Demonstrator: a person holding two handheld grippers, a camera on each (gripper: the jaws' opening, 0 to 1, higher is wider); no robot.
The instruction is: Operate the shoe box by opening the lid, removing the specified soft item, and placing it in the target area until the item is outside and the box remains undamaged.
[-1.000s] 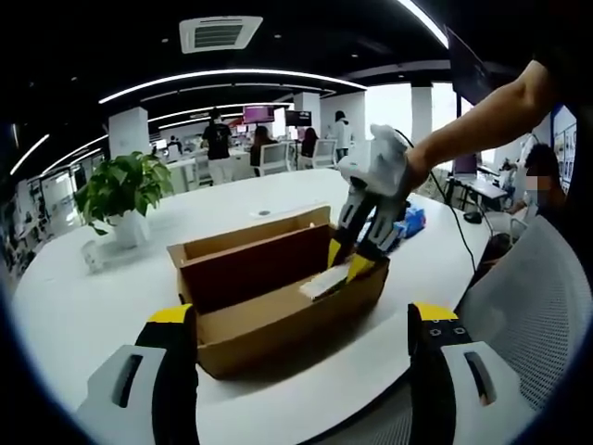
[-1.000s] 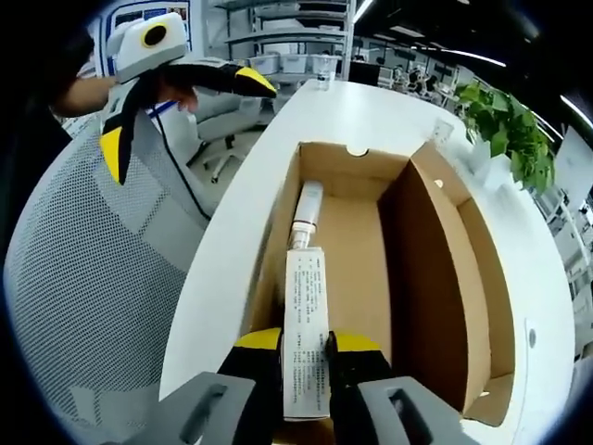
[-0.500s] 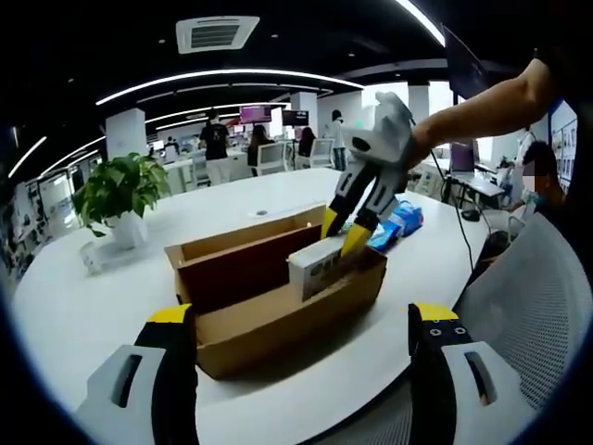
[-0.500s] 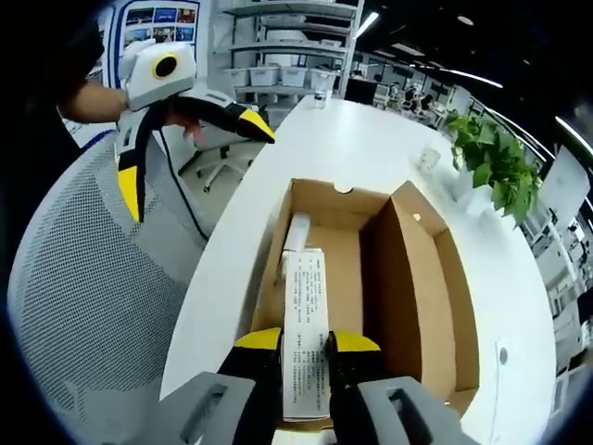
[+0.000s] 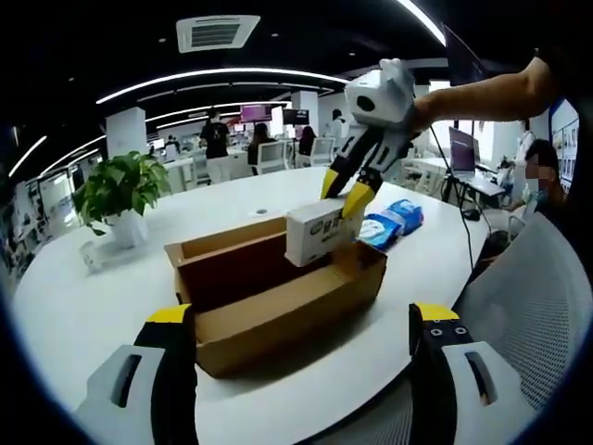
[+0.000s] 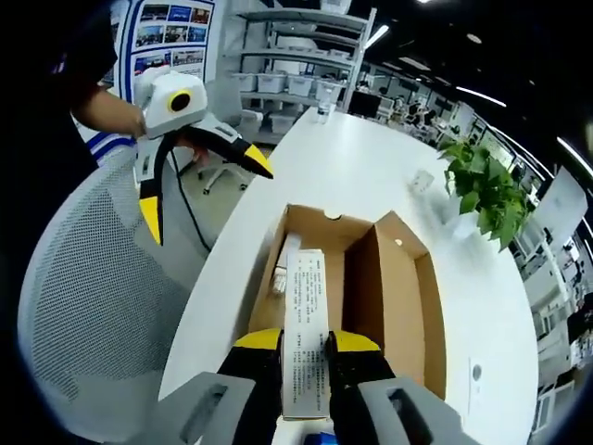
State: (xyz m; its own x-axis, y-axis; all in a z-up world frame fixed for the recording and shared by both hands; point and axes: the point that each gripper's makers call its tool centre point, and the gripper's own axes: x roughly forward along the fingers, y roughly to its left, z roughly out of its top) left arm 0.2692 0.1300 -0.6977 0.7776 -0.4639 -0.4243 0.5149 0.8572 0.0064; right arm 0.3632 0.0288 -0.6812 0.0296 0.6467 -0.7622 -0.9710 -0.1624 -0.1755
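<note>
The white carton (image 6: 305,340), clenched in the right gripper (image 6: 305,345), has risen from the floor of the shoe box (image 5: 278,287) and now hangs clear above it, so removal looks nearly done. Inside, a tube (image 6: 283,268) remains. The left gripper (image 5: 301,320) stands released off the white surface's (image 5: 93,306) near edge.
</note>
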